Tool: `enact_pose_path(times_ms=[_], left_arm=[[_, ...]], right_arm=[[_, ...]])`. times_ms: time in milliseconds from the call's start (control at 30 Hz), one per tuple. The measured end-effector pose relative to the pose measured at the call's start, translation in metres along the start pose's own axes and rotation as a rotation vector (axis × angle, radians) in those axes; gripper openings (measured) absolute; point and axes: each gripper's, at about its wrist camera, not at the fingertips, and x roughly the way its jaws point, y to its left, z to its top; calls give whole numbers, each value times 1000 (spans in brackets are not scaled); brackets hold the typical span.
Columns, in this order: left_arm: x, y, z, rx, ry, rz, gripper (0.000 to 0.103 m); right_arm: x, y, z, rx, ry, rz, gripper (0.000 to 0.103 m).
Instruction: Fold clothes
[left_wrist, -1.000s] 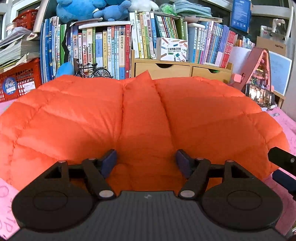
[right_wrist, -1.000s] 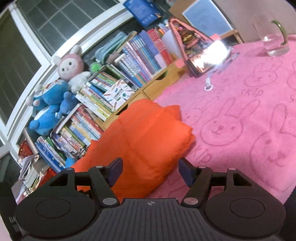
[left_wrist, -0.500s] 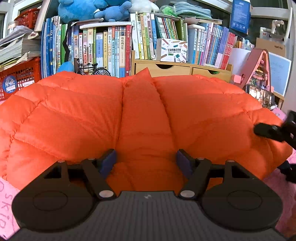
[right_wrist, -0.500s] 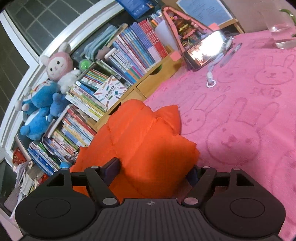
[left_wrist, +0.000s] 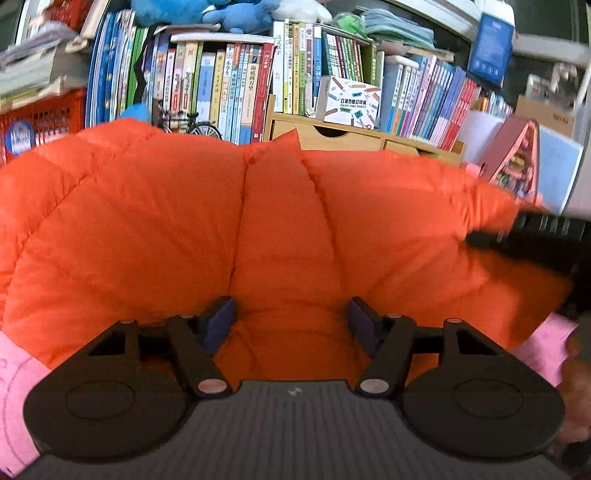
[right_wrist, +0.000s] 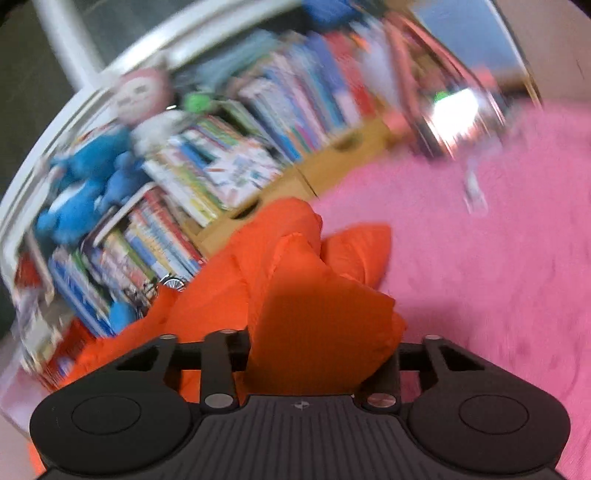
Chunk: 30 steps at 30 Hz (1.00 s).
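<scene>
A puffy orange down jacket (left_wrist: 147, 229) lies on the pink rabbit-print cloth (left_wrist: 543, 343) and fills the left wrist view. My left gripper (left_wrist: 291, 321) is open at the jacket's near edge, with a hump of the padding between its fingers. My right gripper (right_wrist: 317, 354) is shut on the jacket's right corner (right_wrist: 321, 314), whose thick fabric hides both fingertips. In the left wrist view the right gripper (left_wrist: 535, 240) appears as a dark blurred shape over the jacket's right edge.
Rows of books (left_wrist: 240, 85) and a wooden drawer unit (left_wrist: 332, 134) stand right behind the jacket. A red basket (left_wrist: 37, 122) is at the far left, a pink house-shaped model (left_wrist: 513, 162) at the right. Plush toys (right_wrist: 85, 184) sit on the books. Pink cloth (right_wrist: 480, 277) spreads to the right.
My right gripper came in on the jacket's right corner, closed on it and is moving fast with it, blurring its view. My left gripper stayed open at the near edge.
</scene>
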Motion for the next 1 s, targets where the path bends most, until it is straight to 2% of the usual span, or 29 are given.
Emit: enact_pose_path(times_ms=[133, 233, 367, 500, 567, 733, 933, 1000], left_arm=[[2, -7, 2, -19, 5, -13, 66], [3, -9, 2, -50, 18, -102, 62], [-1, 3, 0, -104, 17, -211, 57], [-4, 37, 0, -222, 27, -320, 53], [-3, 48, -1, -267, 28, -351, 51], [-1, 48, 1, -254, 38, -345, 47], [-2, 49, 5, -242, 37, -324, 46], [-4, 47, 6, -239, 28, -311, 47]], right_arm=[[-18, 56, 7, -278, -101, 11, 34], [-29, 104, 7, -511, -172, 47, 34], [-28, 156, 3, -719, -140, 150, 34], [-22, 190, -10, -867, -108, 220, 34], [-19, 201, -10, -876, -110, 221, 36], [-4, 143, 8, -620, -10, 181, 56], [15, 72, 29, -307, 109, 130, 62], [27, 52, 29, -231, 166, 162, 67]])
